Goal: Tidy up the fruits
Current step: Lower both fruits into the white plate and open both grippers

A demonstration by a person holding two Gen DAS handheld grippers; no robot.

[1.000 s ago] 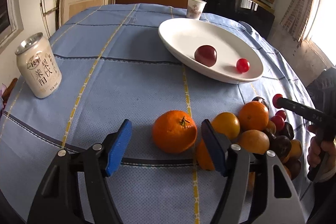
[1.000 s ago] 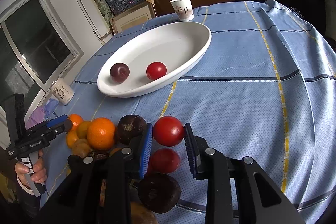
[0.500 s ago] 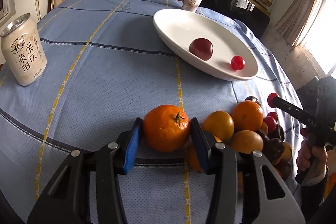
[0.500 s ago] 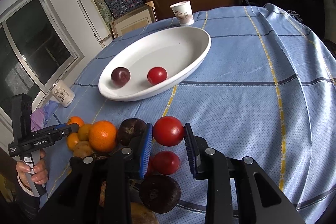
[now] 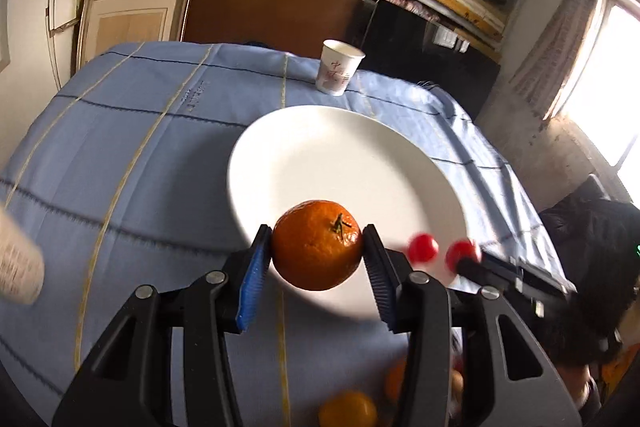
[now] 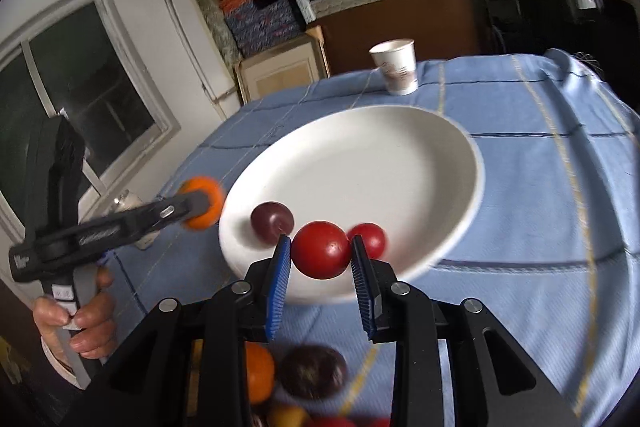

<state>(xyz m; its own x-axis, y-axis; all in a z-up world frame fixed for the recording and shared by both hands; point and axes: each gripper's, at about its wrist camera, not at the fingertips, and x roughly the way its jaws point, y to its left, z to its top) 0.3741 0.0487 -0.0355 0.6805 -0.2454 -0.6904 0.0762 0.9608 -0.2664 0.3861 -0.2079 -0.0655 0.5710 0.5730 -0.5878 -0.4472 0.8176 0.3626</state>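
Orange mandarin [image 5: 317, 245] and red tomato [image 6: 321, 254], each clamped in a hand-held gripper, poised at the white plate's [image 6: 400, 163] near rim.
Left hand-held gripper [image 5: 316, 259] squeezes the mandarin, right hand-held gripper [image 6: 321, 259] the tomato, lifted clear of the table [image 5: 160, 155] for dropping beside the plum [image 6: 272, 219].

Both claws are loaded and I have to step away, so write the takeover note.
Left claw: shut on the orange, held at the near rim of the white dish.
Right claw: shut on a red tomato, held over the dish's near side.
Done: a dark plum and a small red tomato lie in the dish.
Left: release both fruits into the dish, then fetch the pile on the cloth below the claws.
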